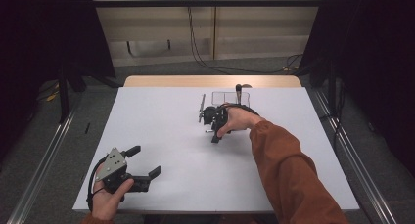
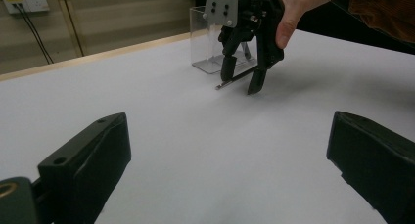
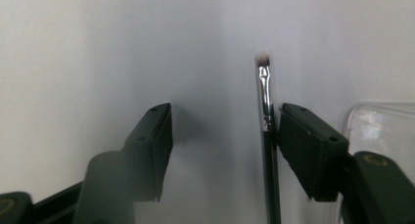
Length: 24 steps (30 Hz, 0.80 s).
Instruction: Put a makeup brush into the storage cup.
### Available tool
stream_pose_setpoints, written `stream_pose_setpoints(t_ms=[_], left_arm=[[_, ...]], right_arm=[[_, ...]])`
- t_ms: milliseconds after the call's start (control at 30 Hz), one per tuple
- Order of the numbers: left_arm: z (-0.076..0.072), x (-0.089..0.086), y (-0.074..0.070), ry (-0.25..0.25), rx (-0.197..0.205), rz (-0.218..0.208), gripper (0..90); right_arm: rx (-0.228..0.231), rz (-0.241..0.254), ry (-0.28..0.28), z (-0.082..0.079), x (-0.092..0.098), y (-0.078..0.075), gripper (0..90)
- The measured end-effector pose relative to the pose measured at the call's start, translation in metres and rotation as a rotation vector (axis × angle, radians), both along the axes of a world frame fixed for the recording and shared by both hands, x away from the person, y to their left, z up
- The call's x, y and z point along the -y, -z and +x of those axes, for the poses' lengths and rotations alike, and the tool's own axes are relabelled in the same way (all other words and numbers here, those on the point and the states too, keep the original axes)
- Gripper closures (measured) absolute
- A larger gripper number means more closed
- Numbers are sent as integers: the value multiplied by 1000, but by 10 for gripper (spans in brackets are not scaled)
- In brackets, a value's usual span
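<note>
- We hold the left gripper [image 1: 139, 165] low over the near left of the white table [image 1: 161, 116], jaws spread wide with nothing between them, well apart from the work.
- The makeup brush [image 3: 265, 136] lies flat on the table, just beside the clear plastic organizer [image 1: 230, 97].
- We set the right gripper [image 3: 222, 145] down over the brush; one pad appears to touch the handle, the other stands clear, so it is not yet clamped.
- Risk: because the brush sits off-centre, closing may push it sideways or roll it out, and the thin handle could slip from the pads.
</note>
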<state>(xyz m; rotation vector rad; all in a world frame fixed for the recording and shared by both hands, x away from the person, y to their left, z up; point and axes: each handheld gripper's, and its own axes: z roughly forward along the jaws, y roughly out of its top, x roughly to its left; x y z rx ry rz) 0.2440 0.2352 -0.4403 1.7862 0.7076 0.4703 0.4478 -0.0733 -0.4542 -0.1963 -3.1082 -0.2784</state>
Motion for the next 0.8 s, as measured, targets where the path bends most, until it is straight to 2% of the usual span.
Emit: stream_pose_setpoints(t_ms=[167,300,500,600,633,700,800], left_arm=[[0,1,0,1,0,2,27],[0,1,0,3,2,6,27],[0,1,0,5,0,6,27],[0,1,0,5,1,8,27],[0,1,0,4,1,8,27],[0,1,0,4,0,7,27],[1,1,0,4,0,8,27]], right_arm=[[-4,-11,-3,1,3,-1,476],[-9,-26,-5,3,5,-3,601],[-13,-42,-5,4,4,-3,689],[-15,-54,-12,4,4,-4,773],[-17,-60,-13,5,4,-4,826],[-25,-51,-7,5,5,-3,858],[-20,-60,-11,4,4,-4,859]])
